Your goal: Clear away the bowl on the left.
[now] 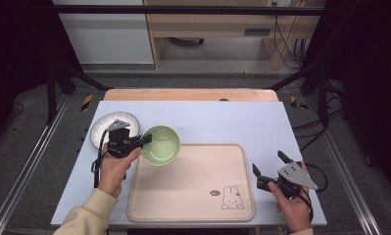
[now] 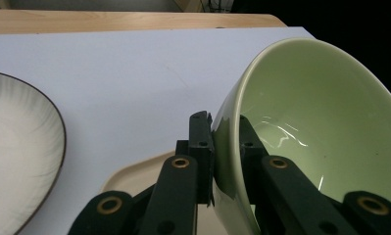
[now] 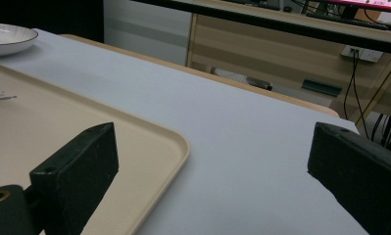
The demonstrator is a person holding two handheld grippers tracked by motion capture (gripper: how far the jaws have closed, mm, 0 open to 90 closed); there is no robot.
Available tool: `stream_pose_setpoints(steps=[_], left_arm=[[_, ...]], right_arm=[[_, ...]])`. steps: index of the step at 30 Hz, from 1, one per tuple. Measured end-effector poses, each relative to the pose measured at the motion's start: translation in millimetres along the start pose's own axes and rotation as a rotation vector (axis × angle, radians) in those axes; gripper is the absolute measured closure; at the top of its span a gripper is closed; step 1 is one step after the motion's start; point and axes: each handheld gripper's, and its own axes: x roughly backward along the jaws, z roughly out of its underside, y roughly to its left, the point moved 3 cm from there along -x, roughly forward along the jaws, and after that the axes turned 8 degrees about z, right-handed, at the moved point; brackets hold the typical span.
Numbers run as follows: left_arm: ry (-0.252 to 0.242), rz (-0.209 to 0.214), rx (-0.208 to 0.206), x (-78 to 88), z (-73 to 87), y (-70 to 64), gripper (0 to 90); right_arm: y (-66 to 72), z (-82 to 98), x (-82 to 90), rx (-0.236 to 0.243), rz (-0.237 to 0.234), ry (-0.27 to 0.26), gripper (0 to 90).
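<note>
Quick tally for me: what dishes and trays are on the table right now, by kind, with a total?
Glossy light green ceramic bowl, its rim clamped in the left claw, tilted over the tray's corner: 1
White ribbed plate with a dark rim: 1
Beige rectangular plastic tray with a rabbit drawing: 1
Total: 3

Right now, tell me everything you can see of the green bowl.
The green bowl is pale green, glossy like glazed ceramic, round, deep and empty. It is tilted, its opening turned away from the left tool, which is shut on its rim, one jaw inside and one outside. It sits over the far left corner of the beige tray, beside the white plate. Whether its base touches the tray cannot be told.
</note>
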Motion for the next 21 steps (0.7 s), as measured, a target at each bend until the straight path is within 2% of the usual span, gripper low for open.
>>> stream_pose_setpoints(steps=[8,17,19,21], left_arm=[[0.024,0.033,-0.011,-5.9,7.4,-10.4,82.0],[0.060,0.073,-0.018,-15.9,22.5,-19.7,82.0],[0.068,0.099,0.001,-20.9,28.4,-21.1,82.0],[0.072,0.105,0.006,-22.5,30.4,-21.6,82.0]], right_arm=[[-0.1,0.4,-0.4,0.002,0.000,0.004,5.0],[0.2,0.6,-0.4,0.008,0.001,0.007,5.1],[-0.2,0.9,-0.5,0.006,0.004,0.011,5.2],[-0.3,0.9,-0.4,0.007,0.003,0.011,5.2]])
